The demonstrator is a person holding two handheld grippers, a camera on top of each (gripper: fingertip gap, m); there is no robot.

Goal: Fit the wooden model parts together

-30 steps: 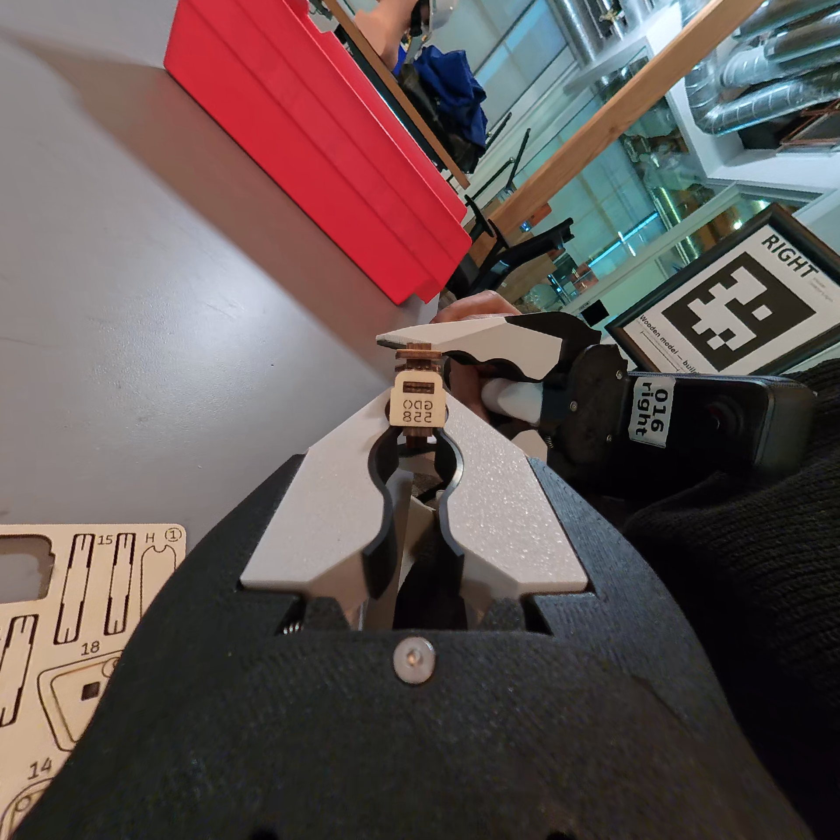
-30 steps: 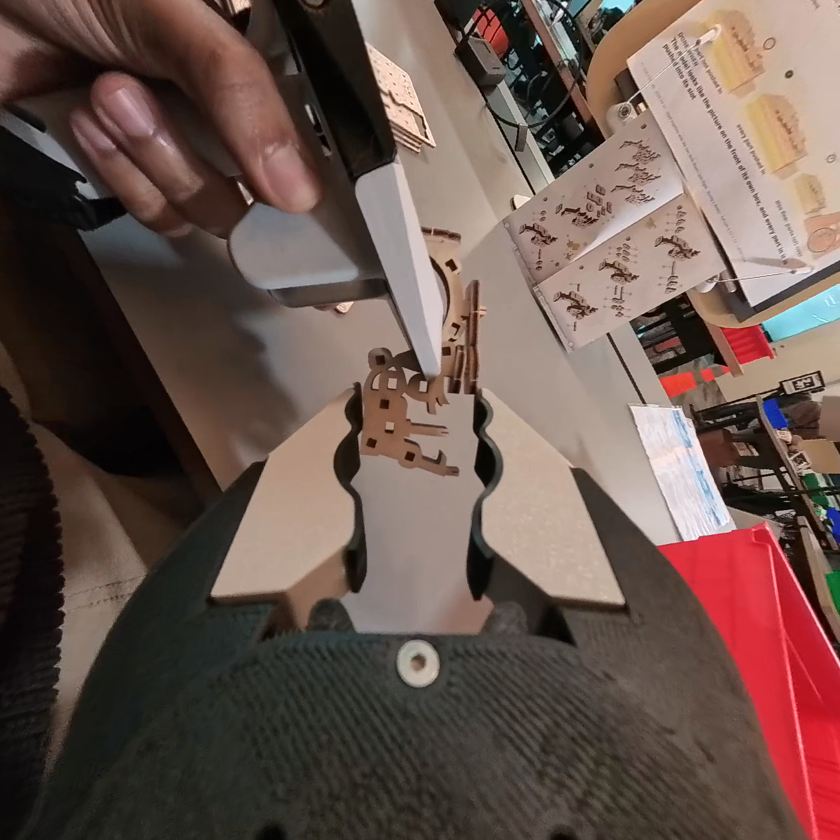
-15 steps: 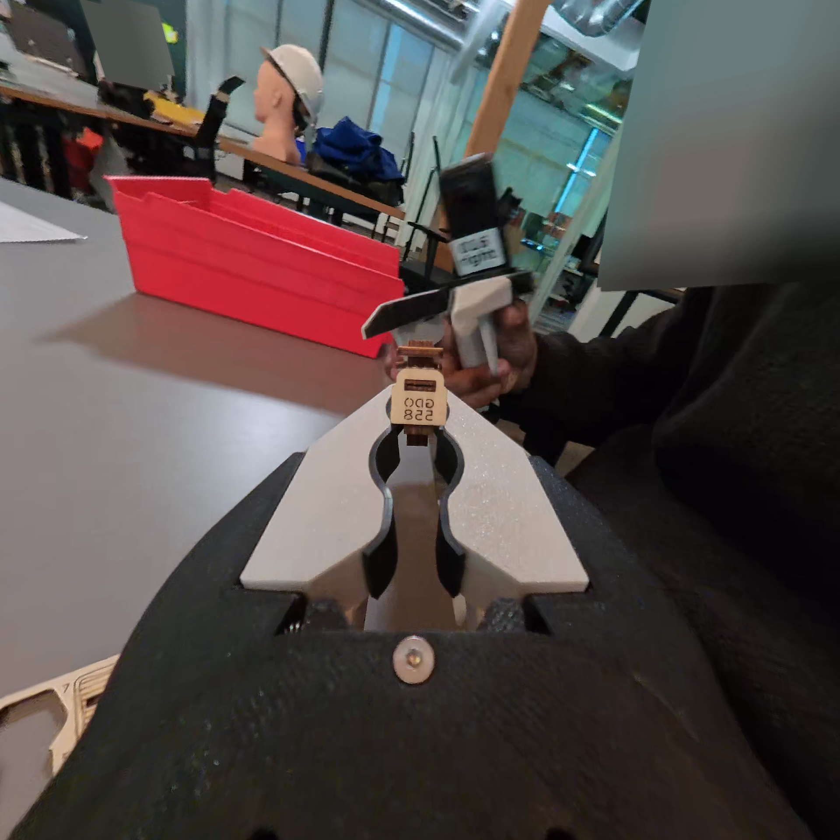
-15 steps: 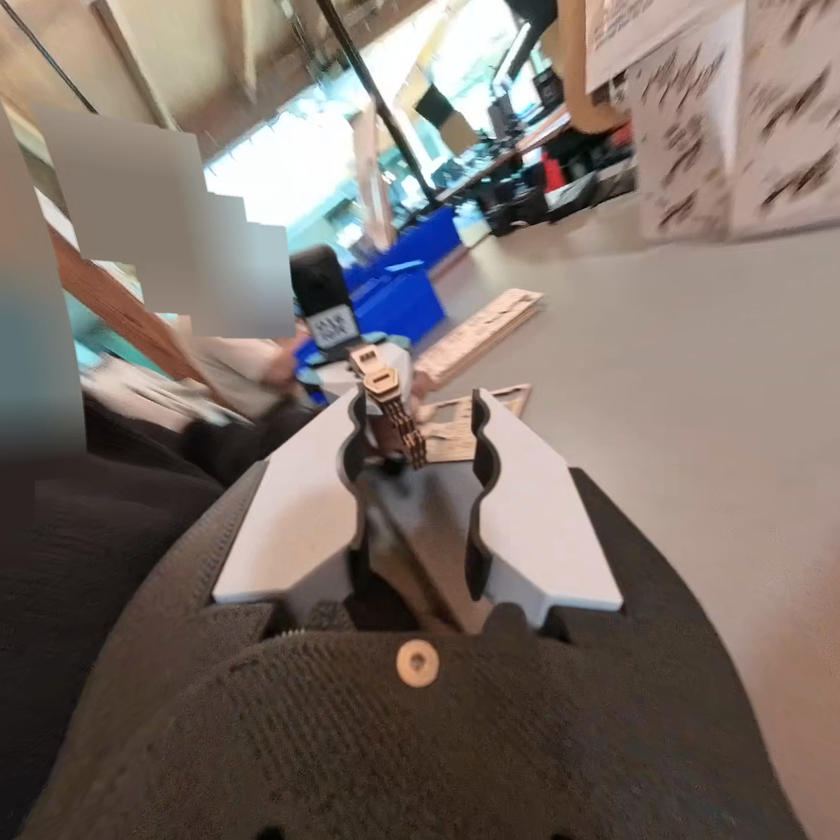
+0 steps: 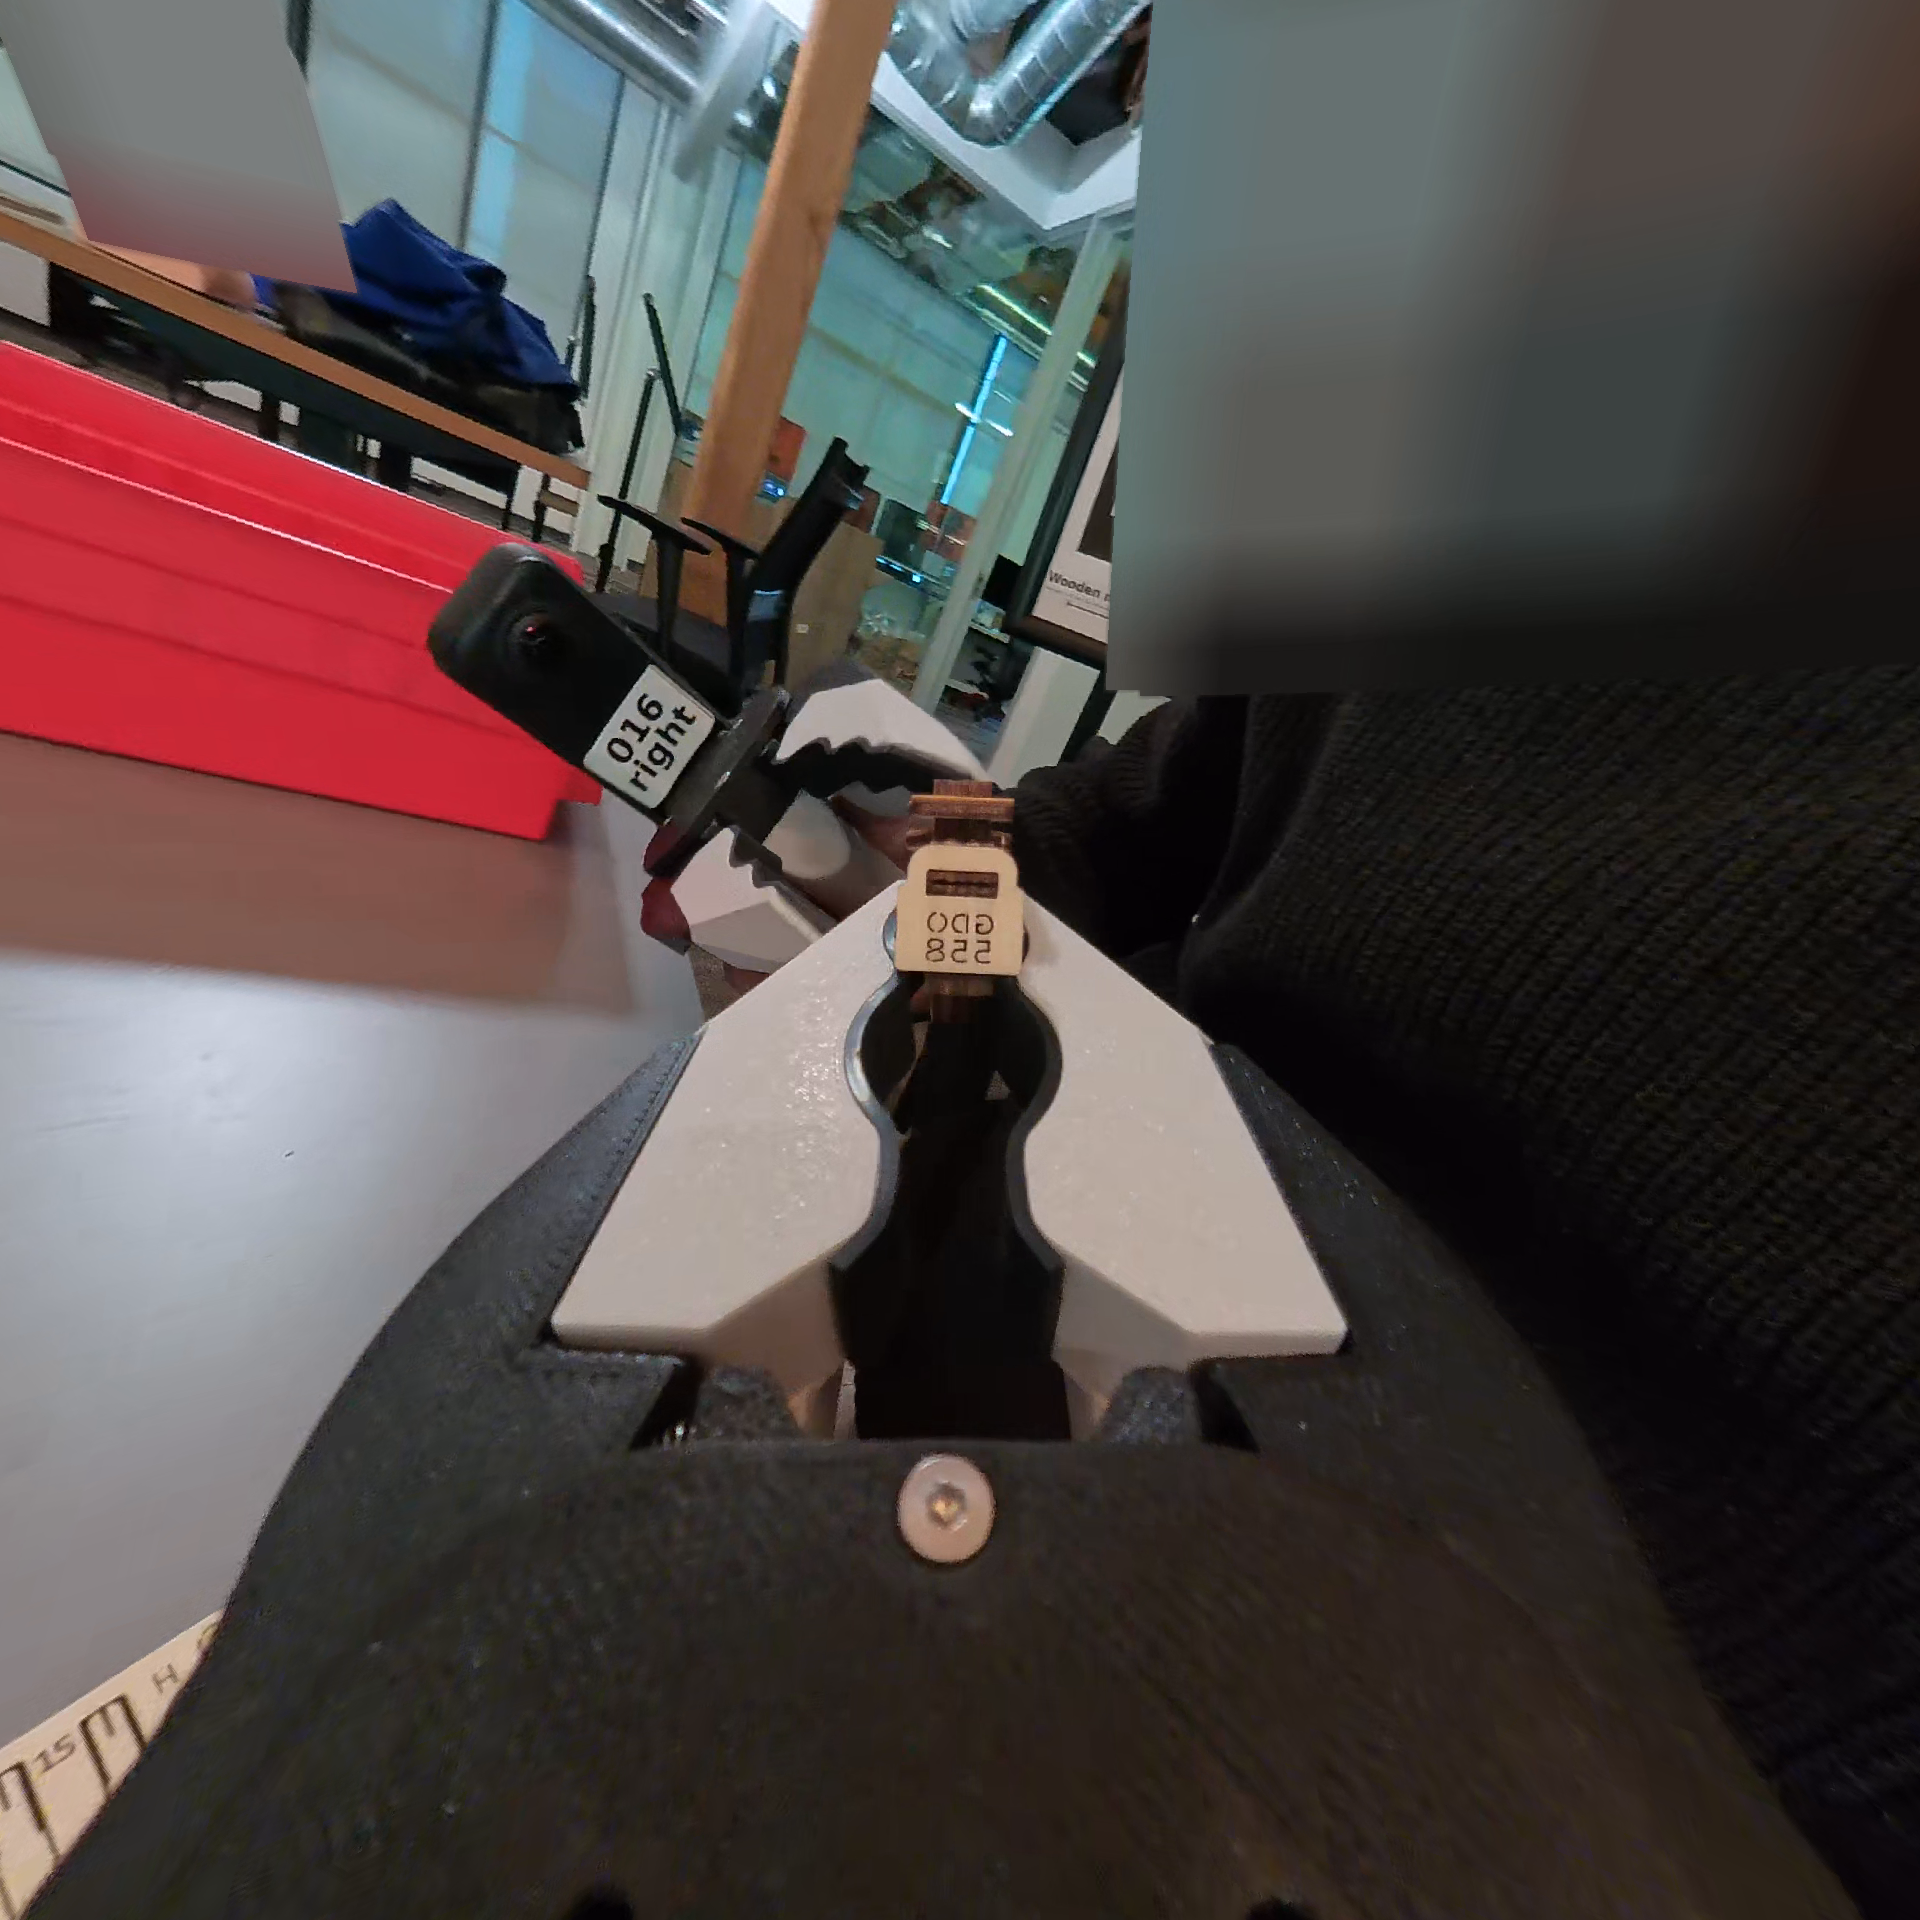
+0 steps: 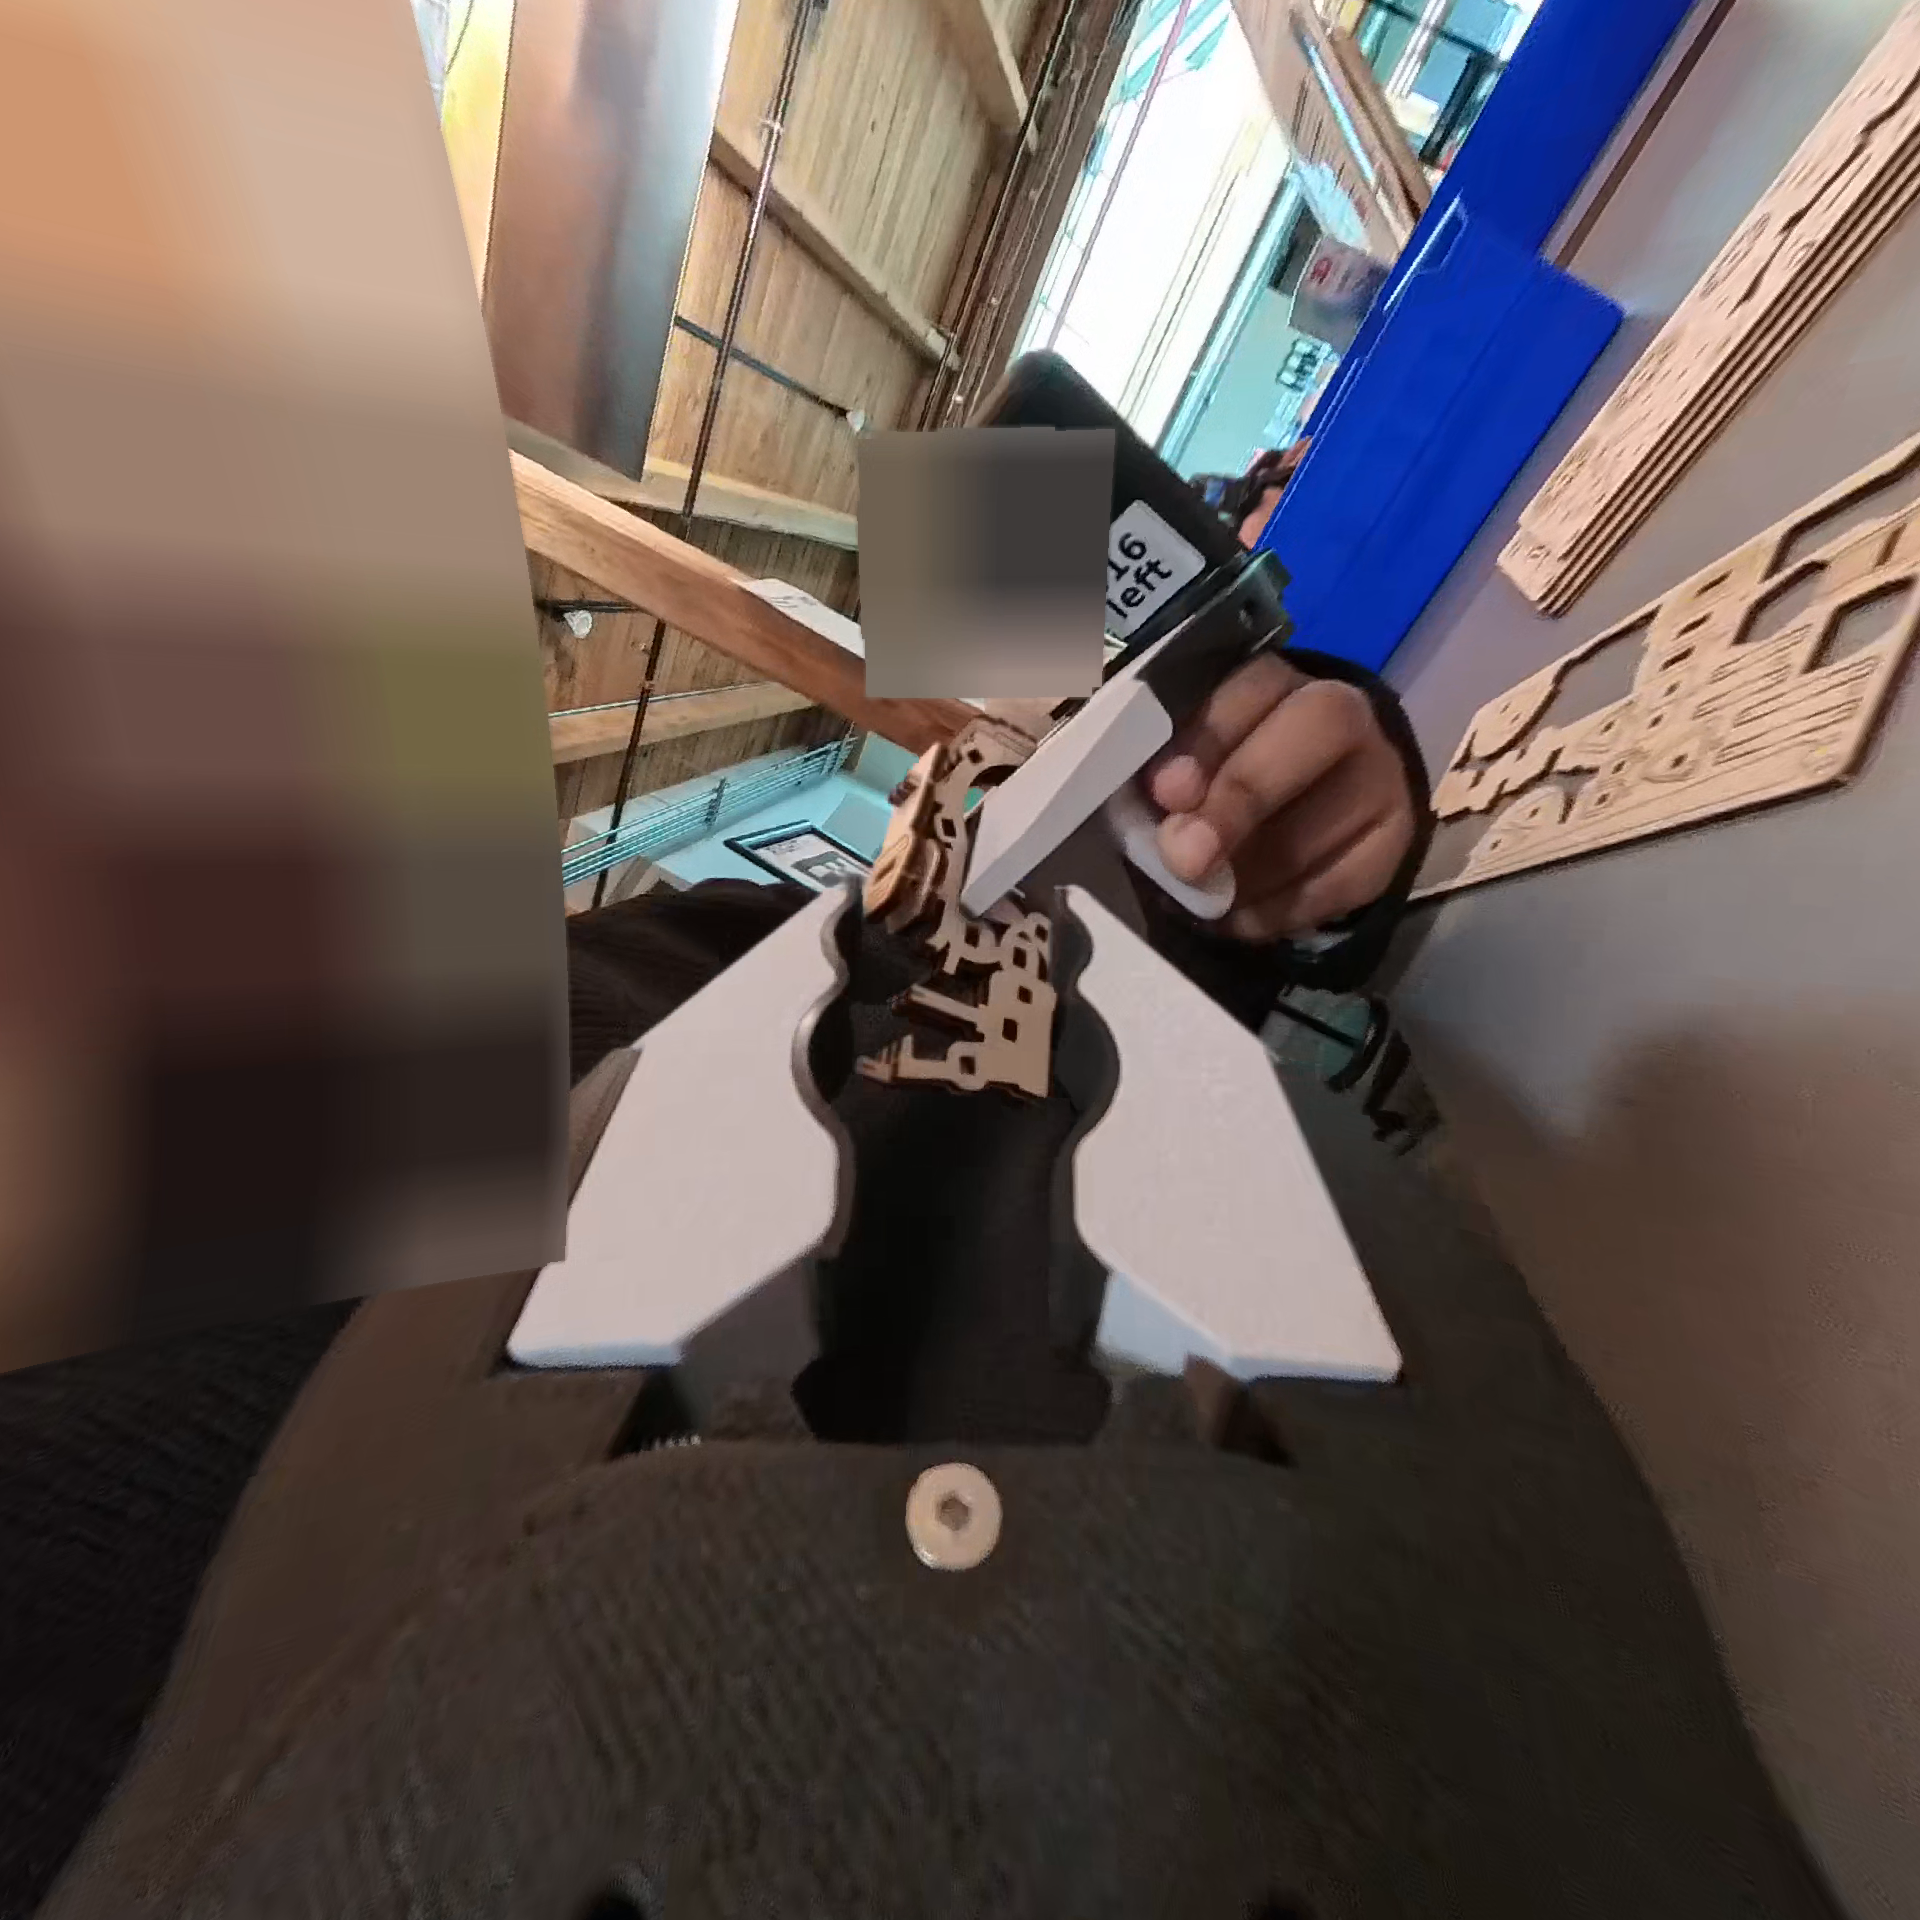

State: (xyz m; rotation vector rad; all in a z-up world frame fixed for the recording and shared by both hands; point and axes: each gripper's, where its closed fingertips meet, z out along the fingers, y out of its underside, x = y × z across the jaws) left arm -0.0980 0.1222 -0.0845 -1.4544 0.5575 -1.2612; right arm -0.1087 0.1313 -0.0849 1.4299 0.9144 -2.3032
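Note:
My left gripper [image 5: 961,940] is shut on the wooden model [image 5: 961,914], a small stack of laser-cut parts with a pale engraved plate facing the camera. In the right wrist view the model [image 6: 971,997] is a brown fretwork assembly, pinched by the left gripper [image 6: 987,883], which a hand holds. My right gripper [image 6: 956,902] is open, its fingers either side of the model; I cannot tell whether they touch it. In the left wrist view the right gripper [image 5: 831,821] sits just left of and behind the model, jaws apart.
A red bin [image 5: 208,623] stands on the grey table at the left. A wooden parts sheet [image 5: 83,1766] lies at the bottom left corner. Cut-out sheets [image 6: 1662,748], a stack of sheets [image 6: 1714,364] and a blue bin [image 6: 1455,416] lie to the right. A dark sleeve [image 5: 1558,1039] is close by. My two grippers' fingertips are within a few centimetres of each other.
Both grippers have swung round in the air, so the backgrounds changed. The right gripper went from above the model to its left. The left gripper kept its hold on the model.

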